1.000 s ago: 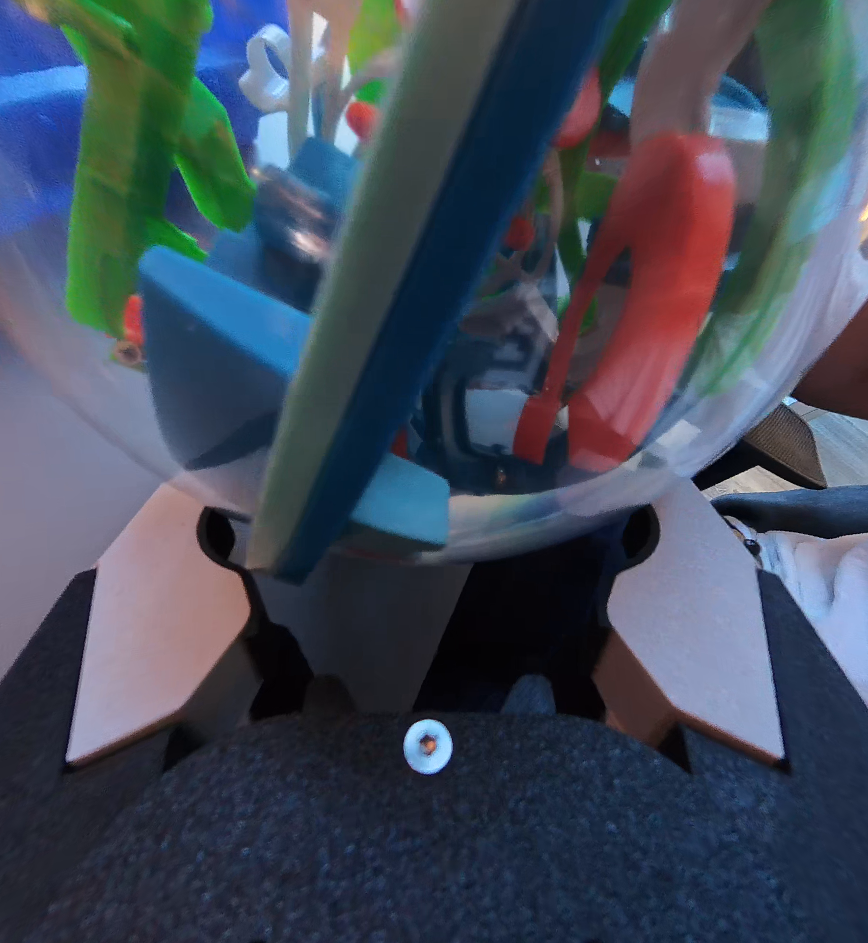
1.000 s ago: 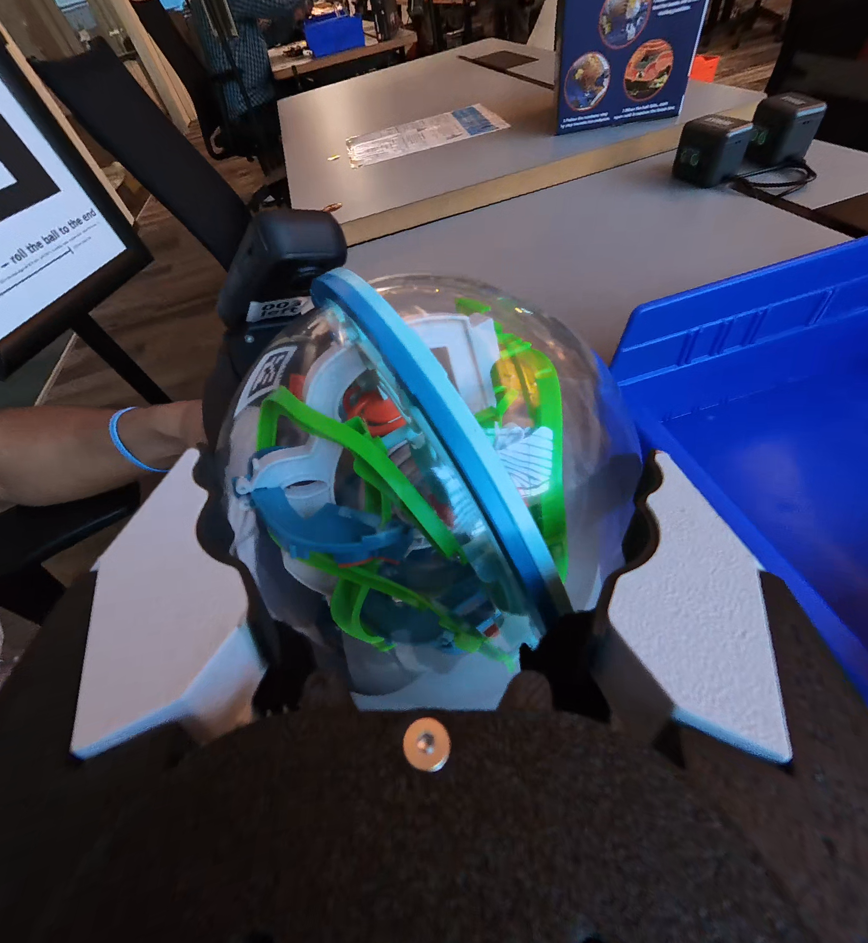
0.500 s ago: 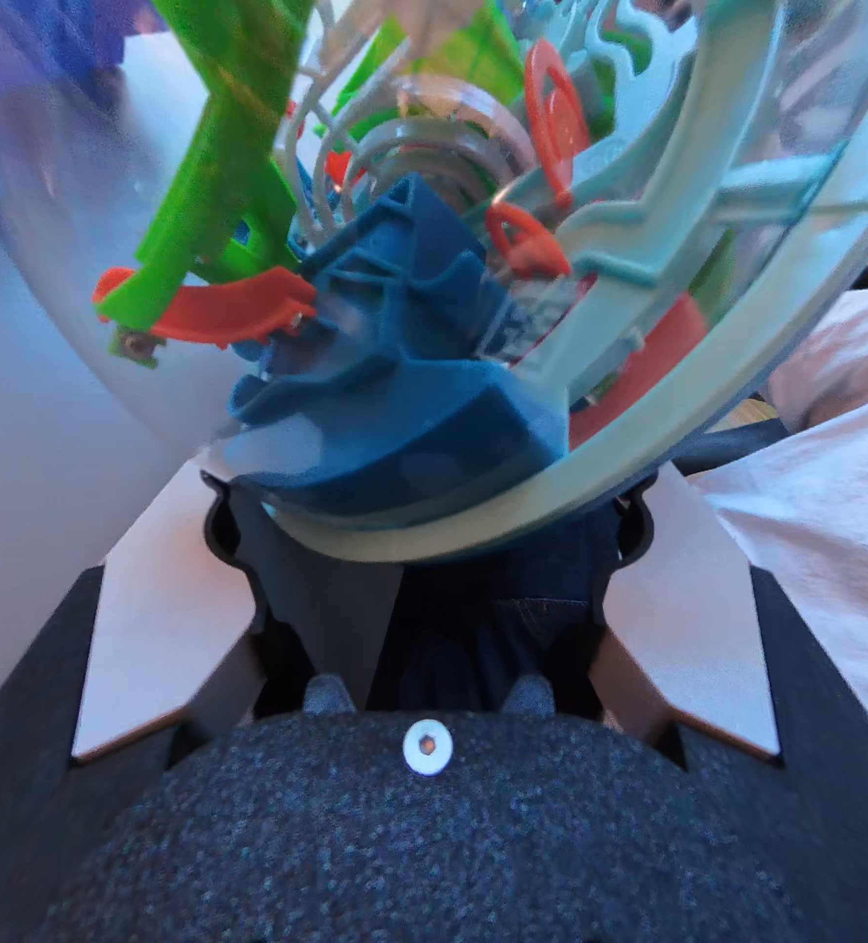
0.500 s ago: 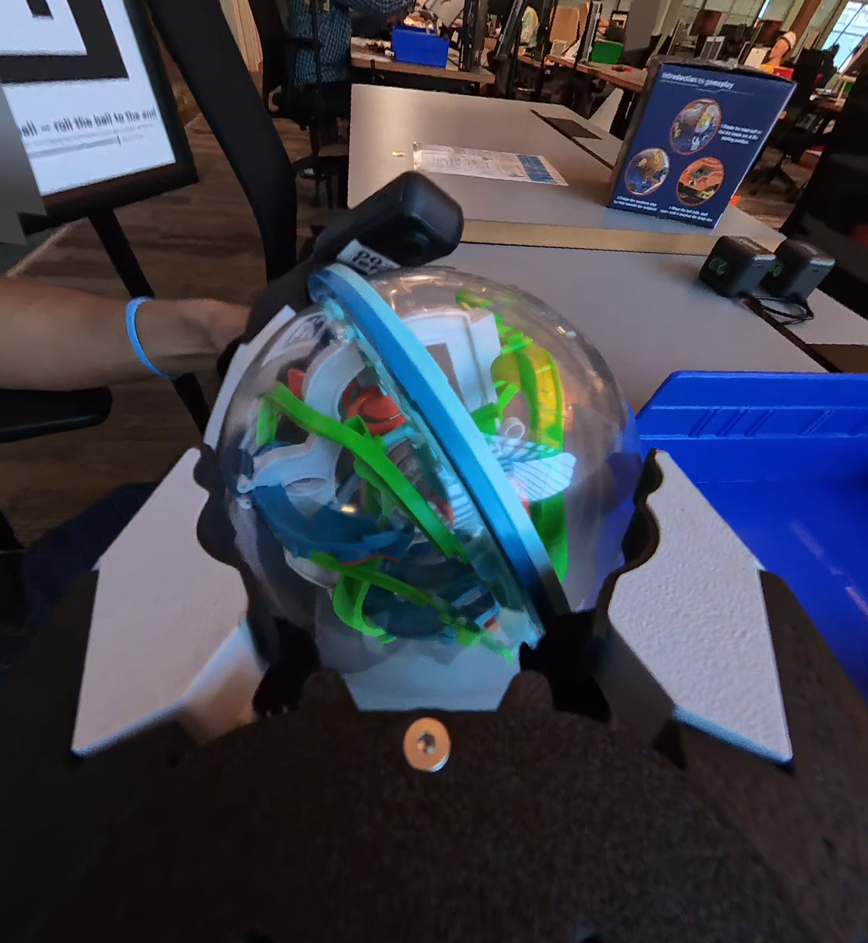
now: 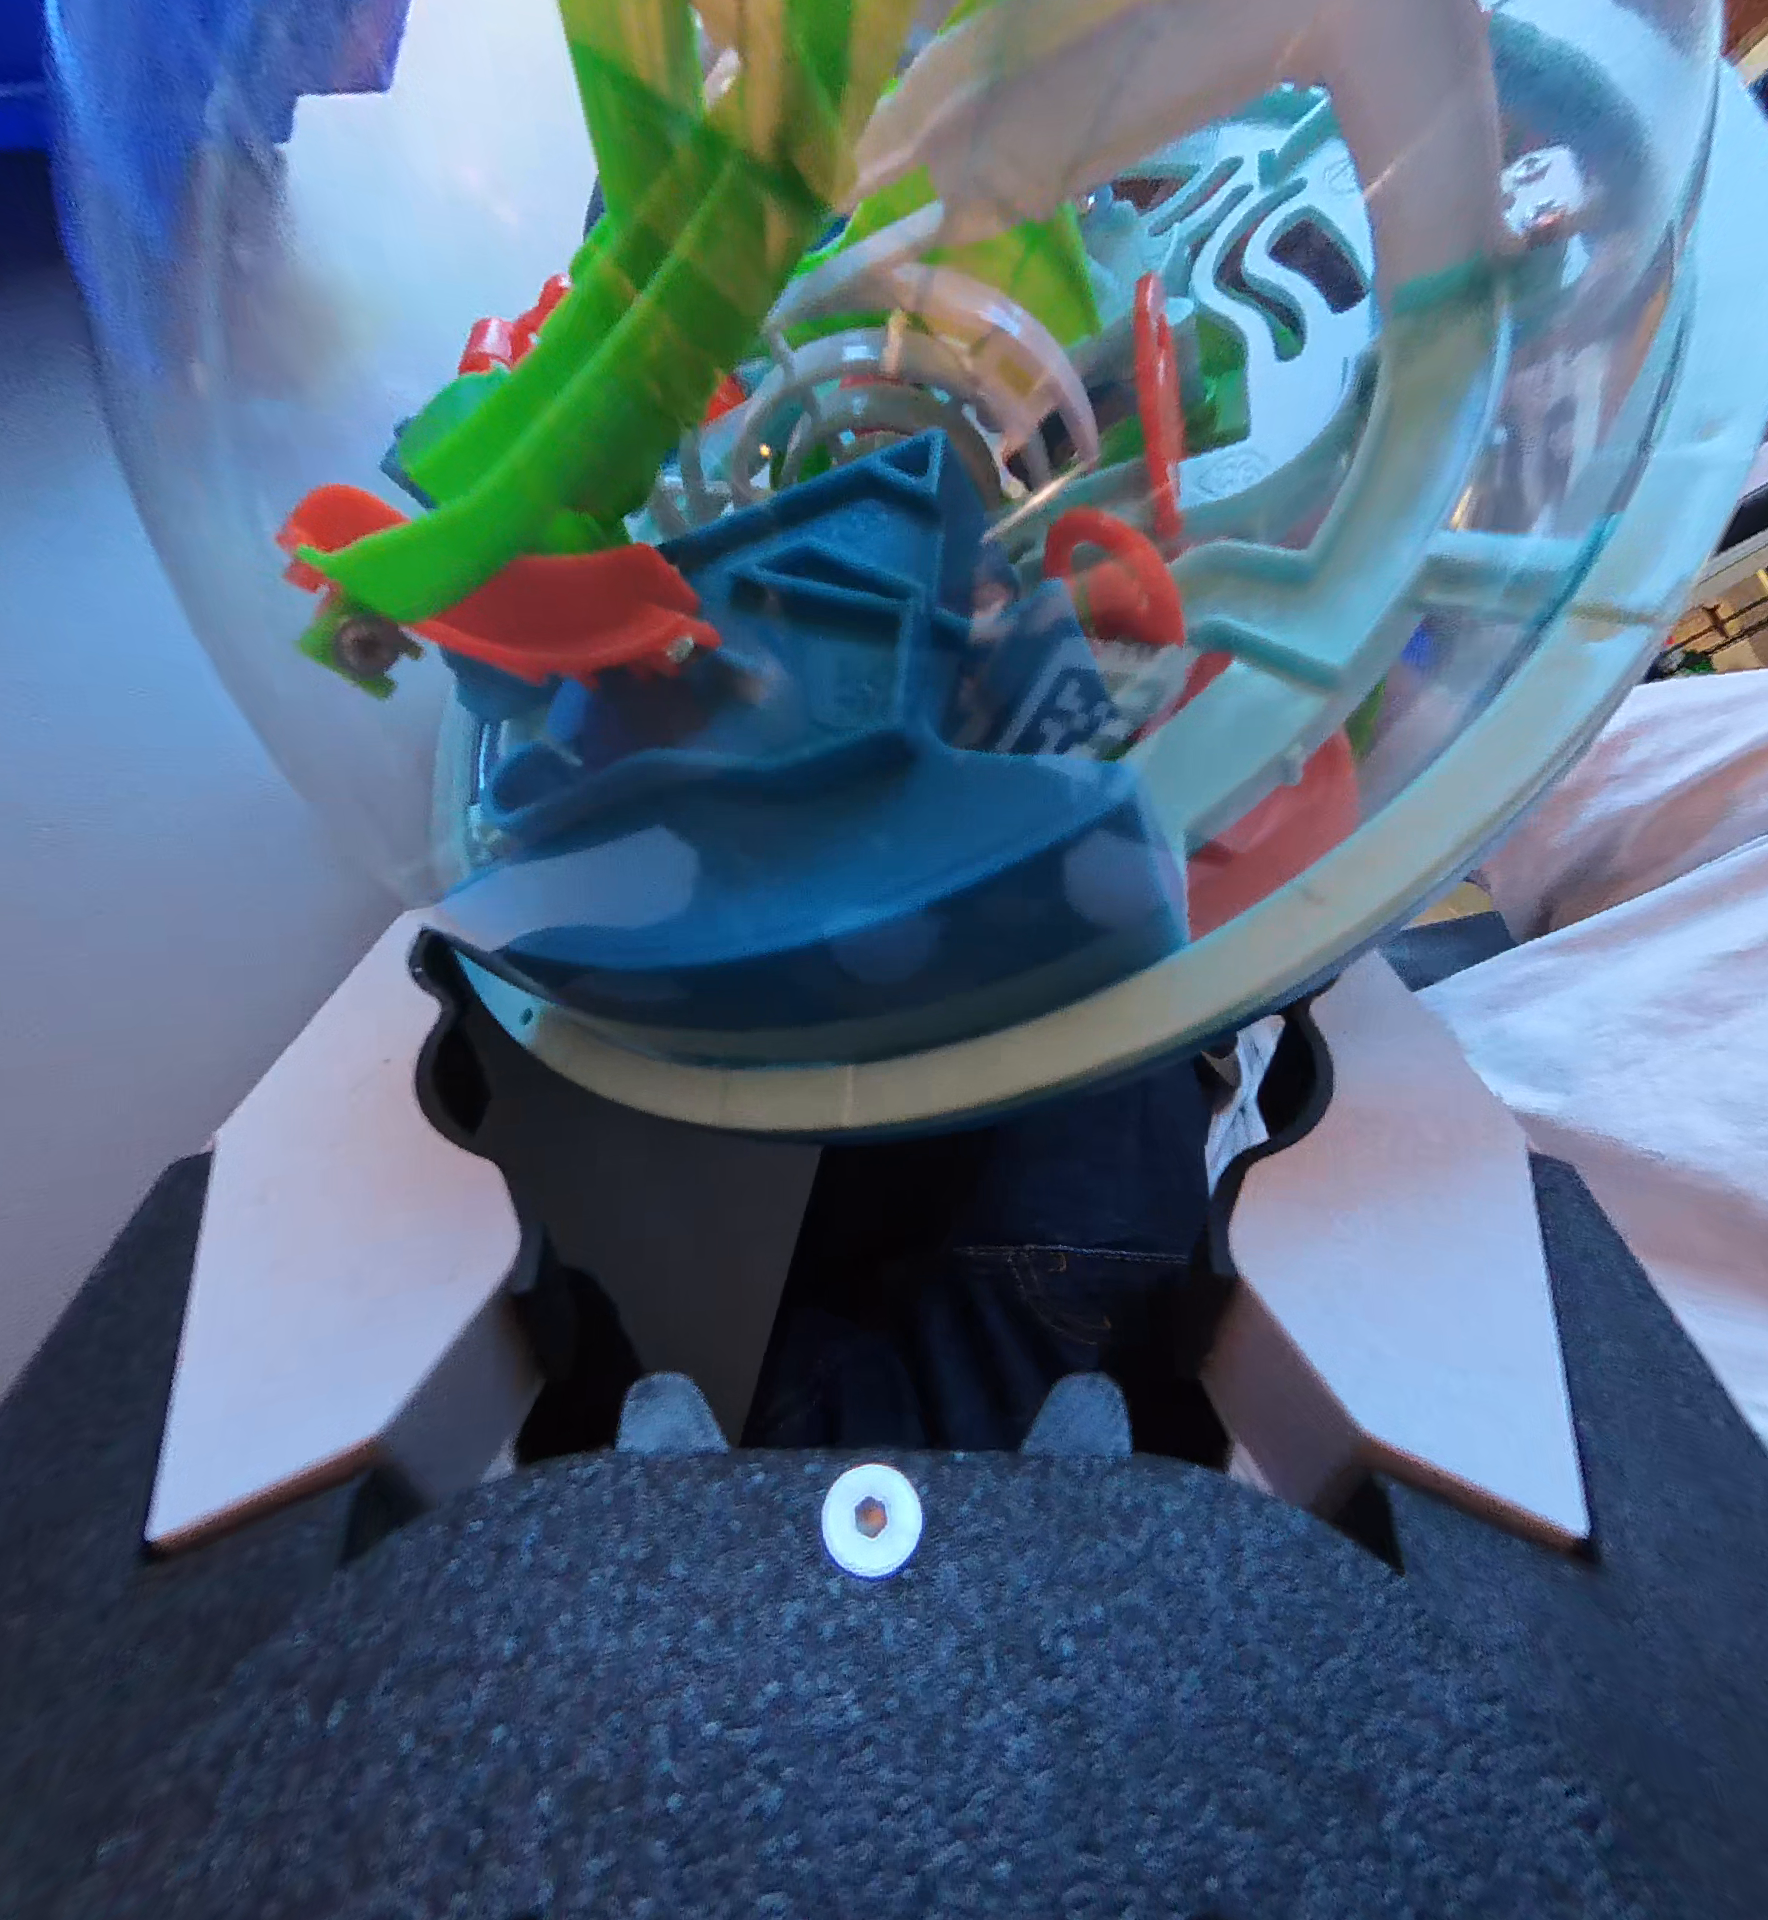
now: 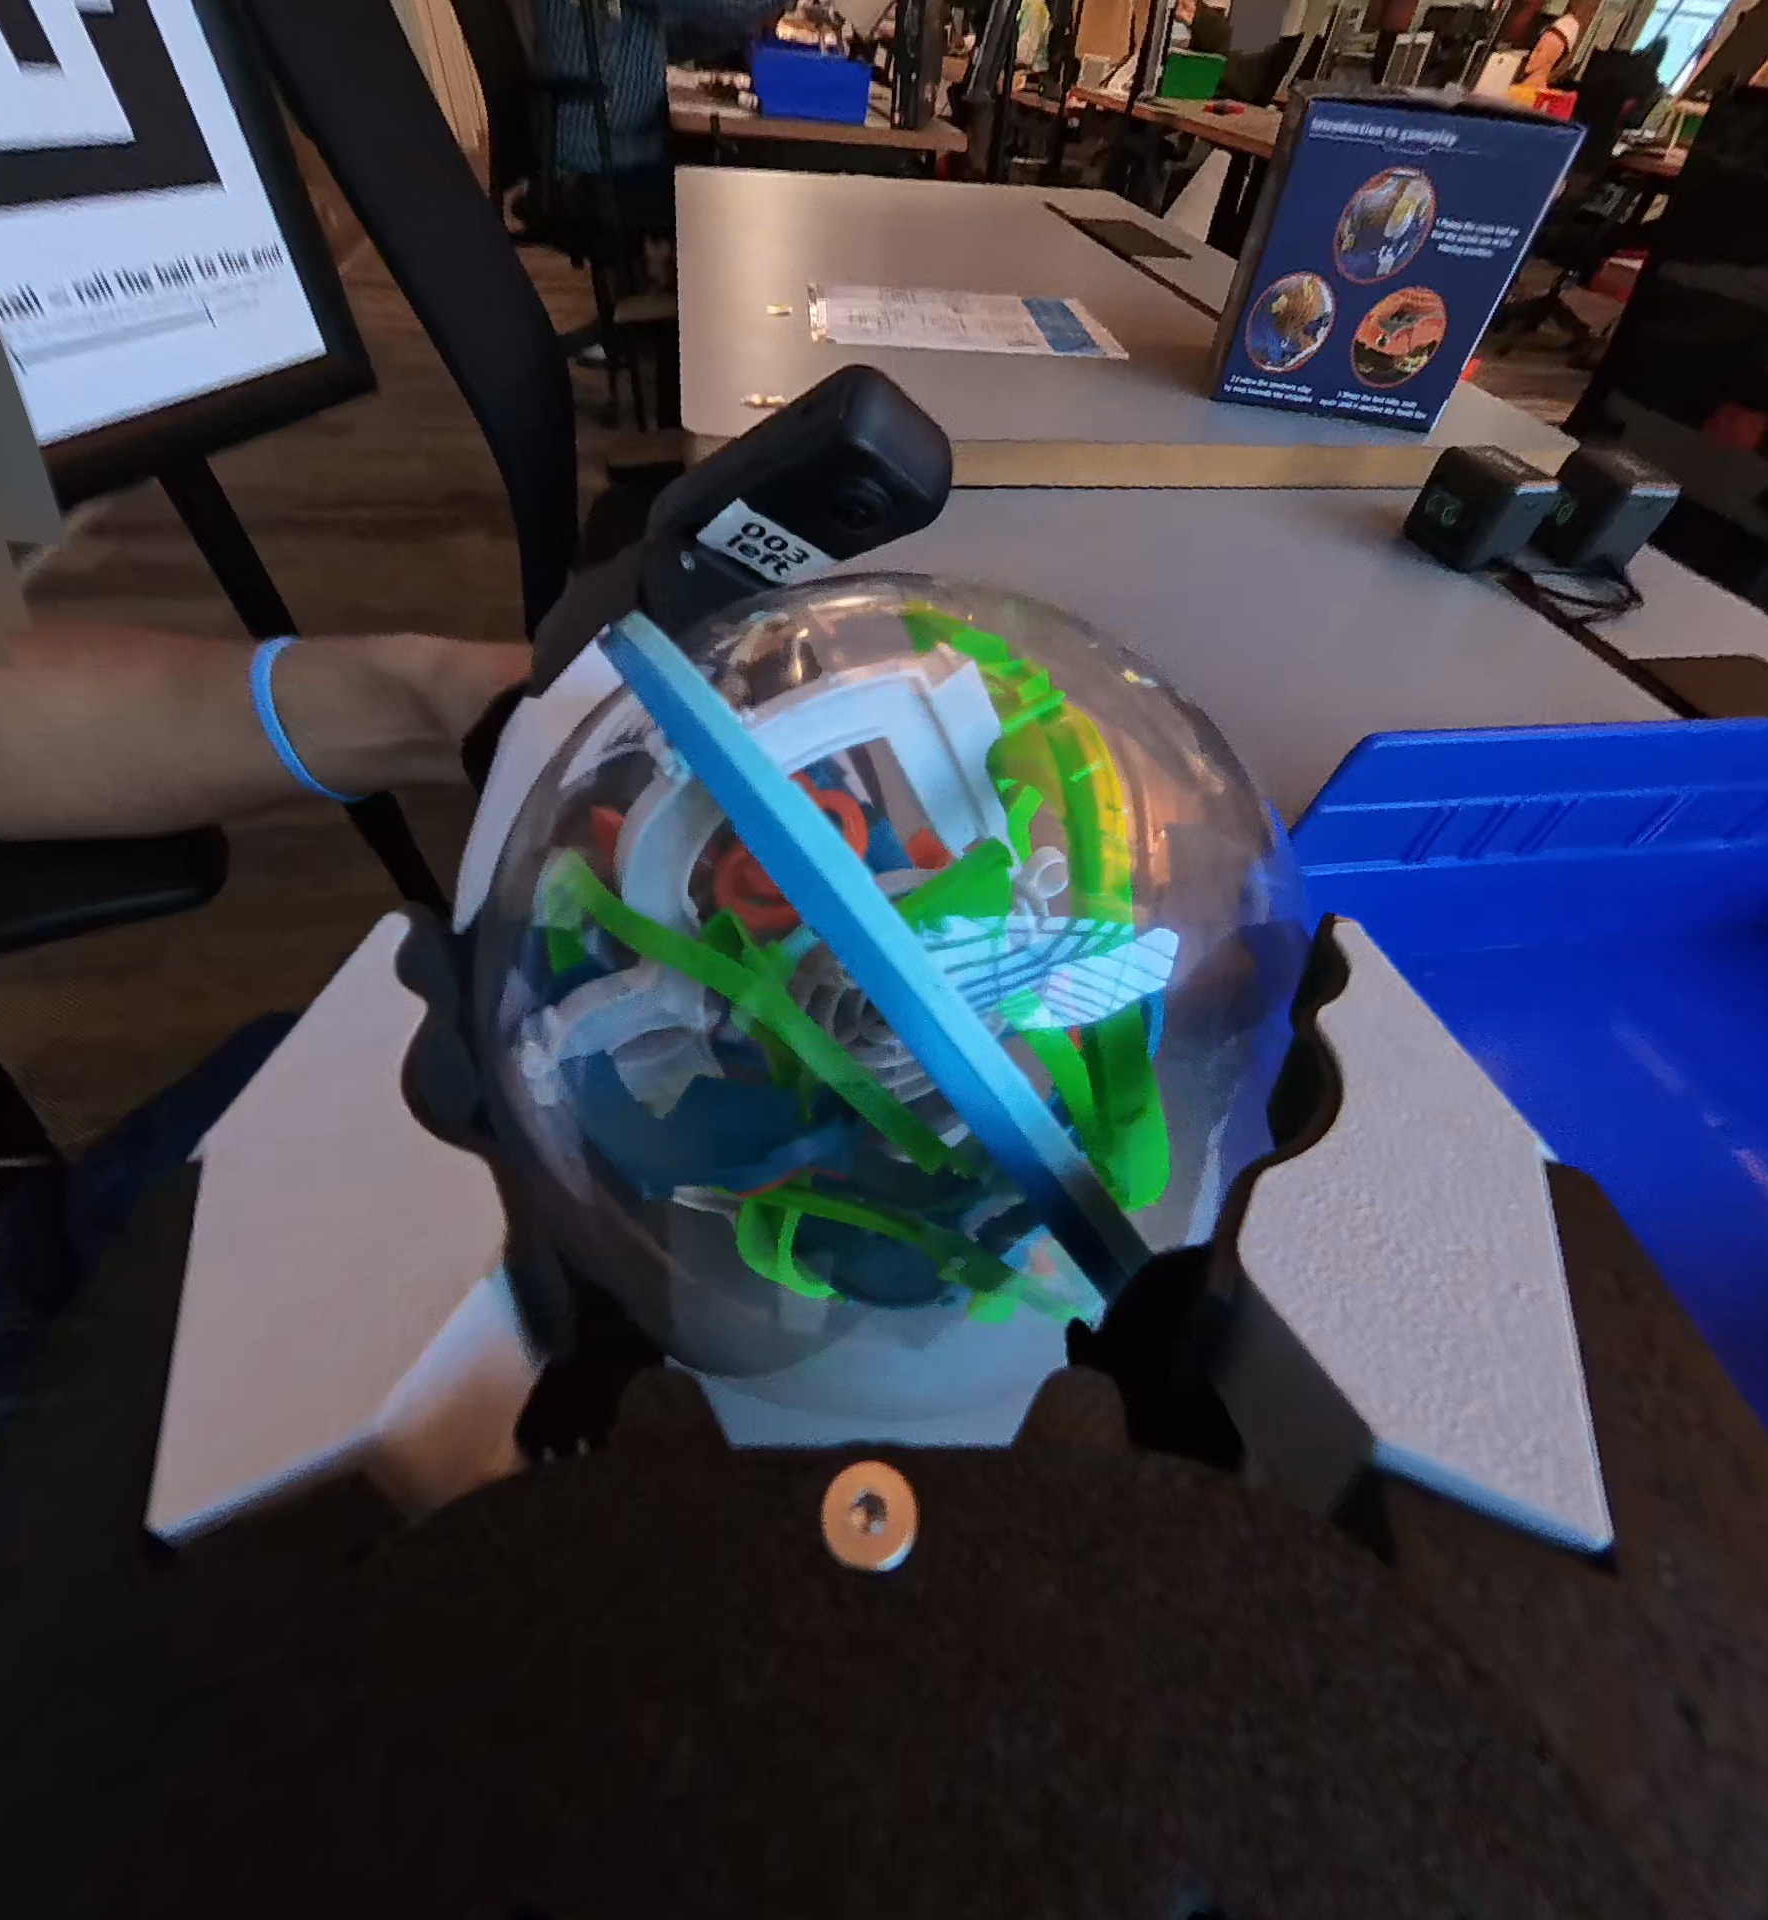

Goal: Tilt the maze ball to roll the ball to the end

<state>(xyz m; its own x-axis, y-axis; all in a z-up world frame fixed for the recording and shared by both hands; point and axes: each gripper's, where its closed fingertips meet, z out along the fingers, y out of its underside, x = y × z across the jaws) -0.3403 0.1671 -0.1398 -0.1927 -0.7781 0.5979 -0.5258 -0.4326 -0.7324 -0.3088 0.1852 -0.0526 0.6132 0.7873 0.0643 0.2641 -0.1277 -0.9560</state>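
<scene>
Clear maze ball (image 6: 859,987) clamped in right tool (image 6: 864,1122); left tool (image 5: 864,1039) grip unclear; inner ball hidden.

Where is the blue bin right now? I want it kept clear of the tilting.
In the right wrist view the blue bin sits on the grey table at the right edge, just right of the maze ball.

My right gripper (image 6: 875,1122) is filled by the maze ball (image 6: 859,987). The blue bin (image 6: 1607,935) walls off its right side; my left gripper (image 6: 755,520) blocks beyond. Bare grey table (image 6: 1275,623) lies open ahead.
</scene>
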